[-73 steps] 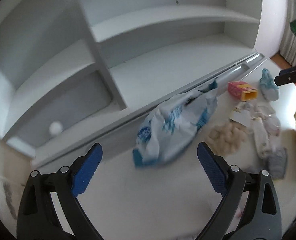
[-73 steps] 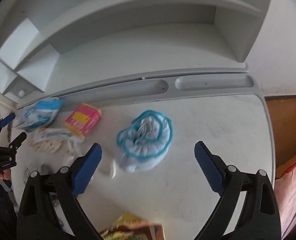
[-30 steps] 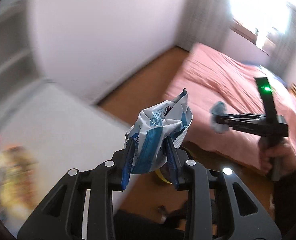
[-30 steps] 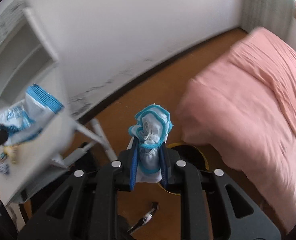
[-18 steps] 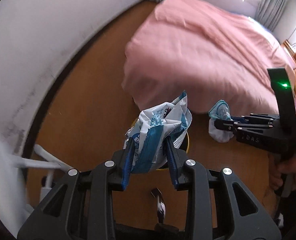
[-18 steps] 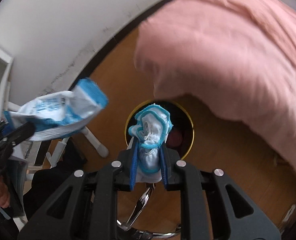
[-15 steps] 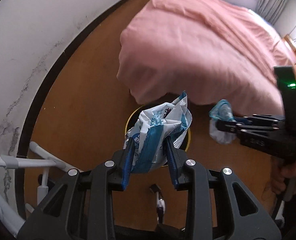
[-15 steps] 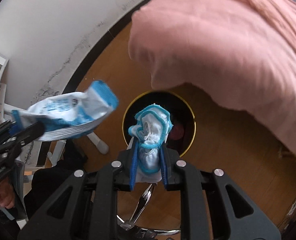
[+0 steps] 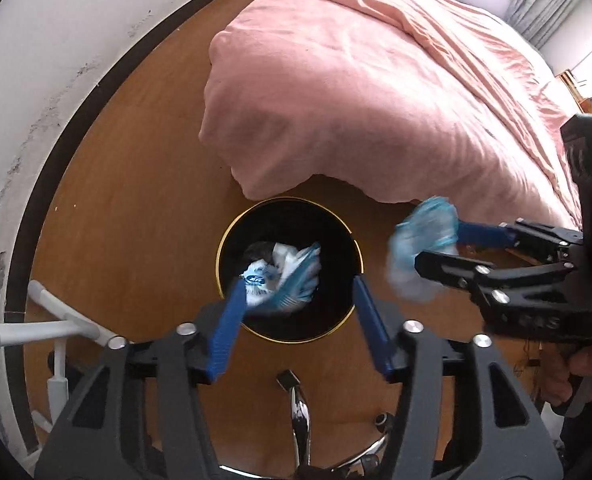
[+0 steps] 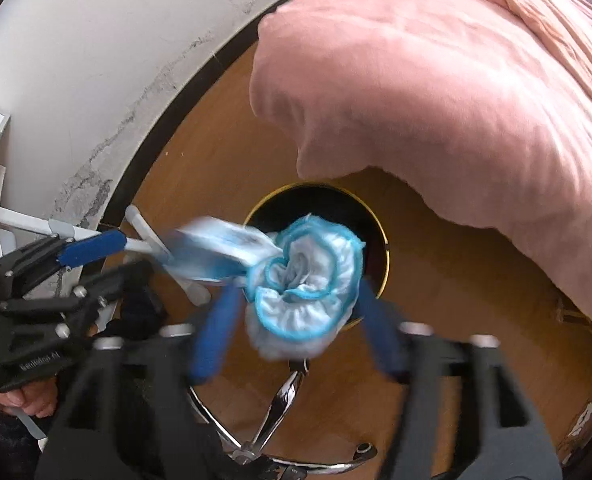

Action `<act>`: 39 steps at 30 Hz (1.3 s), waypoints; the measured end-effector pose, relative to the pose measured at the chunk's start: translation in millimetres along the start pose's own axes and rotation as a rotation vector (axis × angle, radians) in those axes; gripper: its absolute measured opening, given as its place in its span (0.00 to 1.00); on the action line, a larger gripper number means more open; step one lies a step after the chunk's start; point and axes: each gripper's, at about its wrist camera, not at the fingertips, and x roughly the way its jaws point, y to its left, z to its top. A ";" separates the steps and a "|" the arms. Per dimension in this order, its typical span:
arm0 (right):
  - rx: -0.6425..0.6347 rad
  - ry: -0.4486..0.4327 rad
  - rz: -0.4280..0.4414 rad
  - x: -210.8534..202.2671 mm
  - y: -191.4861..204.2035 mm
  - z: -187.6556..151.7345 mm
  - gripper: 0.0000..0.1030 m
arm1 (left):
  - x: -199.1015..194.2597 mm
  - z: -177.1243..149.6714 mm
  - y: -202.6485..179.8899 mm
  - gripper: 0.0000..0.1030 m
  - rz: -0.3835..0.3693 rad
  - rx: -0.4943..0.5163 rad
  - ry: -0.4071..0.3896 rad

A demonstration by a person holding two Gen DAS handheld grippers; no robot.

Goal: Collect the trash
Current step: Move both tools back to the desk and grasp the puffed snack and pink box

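Observation:
A round black bin with a gold rim (image 9: 221, 248) (image 10: 385, 256) stands on the wooden floor below both grippers. My left gripper (image 9: 296, 300) is open above it; the blue and white snack wrapper (image 9: 282, 276) (image 10: 216, 248) is free of the fingers and falling into the bin. My right gripper (image 10: 296, 300) (image 9: 448, 248) is open to the right of the bin. The crumpled white cloth with blue edging (image 10: 308, 280) (image 9: 420, 248) sits loose between its spread fingers, blurred.
A pink bed cover (image 9: 376, 80) (image 10: 456, 80) hangs over the floor just behind the bin. A white wall and dark skirting (image 9: 56, 120) curve along the left. A chrome chair base (image 9: 300, 420) (image 10: 276, 412) lies below; white desk legs (image 9: 56, 328) at left.
Both grippers were shut on their trash half a second ago; both have opened. The wrapper has dropped from the left fingers toward the bin, and the cloth is slipping from the right fingers.

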 end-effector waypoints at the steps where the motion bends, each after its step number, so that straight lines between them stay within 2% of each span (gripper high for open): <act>1: -0.006 -0.011 0.001 -3.4 2.2 0.8 0.69 | -2.0 0.5 -0.9 0.57 0.005 0.003 -0.006; 3: -0.009 -0.010 0.003 -5.6 4.0 2.3 0.69 | -11.5 -2.4 -3.4 0.58 0.012 0.009 -0.018; 9: -0.021 -0.023 -0.003 -20.6 18.5 4.7 0.69 | -59.6 -11.5 -5.9 0.78 0.053 0.019 -0.096; 11: -0.040 -0.033 -0.008 -32.5 29.4 5.4 0.71 | -86.2 -16.2 -5.8 0.85 0.083 0.014 -0.144; 15: -0.106 -0.099 -0.017 -71.7 63.4 12.2 0.76 | -150.8 -31.5 0.6 0.88 0.133 -0.016 -0.230; 18: -0.212 -0.165 -0.021 -106.2 110.3 17.7 0.76 | -222.9 -61.1 14.6 0.88 0.258 -0.056 -0.333; 21: -0.332 -0.225 0.016 -134.0 174.6 18.5 0.76 | -284.7 -98.7 33.7 0.89 0.329 -0.087 -0.423; 24: -0.464 -0.248 0.096 -150.4 252.9 13.8 0.76 | -345.3 -151.4 68.4 0.89 0.430 -0.171 -0.486; 27: -0.611 -0.248 0.181 -158.2 338.3 2.4 0.76 | -391.3 -215.7 114.7 0.89 0.536 -0.290 -0.500; 28: -0.673 -0.236 0.225 -159.2 375.5 -5.2 0.76 | -406.0 -241.6 133.5 0.89 0.579 -0.341 -0.495; 30: -0.739 -0.220 0.270 -158.8 421.9 -15.3 0.76 | -432.0 -296.9 169.9 0.89 0.676 -0.454 -0.478; 31: -0.791 -0.203 0.299 -158.0 457.2 -24.4 0.76 | -439.3 -315.1 181.0 0.89 0.701 -0.489 -0.473; 35: -0.914 -0.144 0.363 -154.9 551.5 -50.4 0.76 | -470.3 -407.4 238.5 0.89 0.762 -0.673 -0.435; 37: -0.959 -0.112 0.387 -150.3 601.2 -60.3 0.76 | -478.8 -436.2 261.3 0.89 0.760 -0.740 -0.431; 39: -0.980 -0.093 0.373 -143.4 638.7 -66.4 0.76 | -483.9 -452.5 285.1 0.89 0.742 -0.779 -0.434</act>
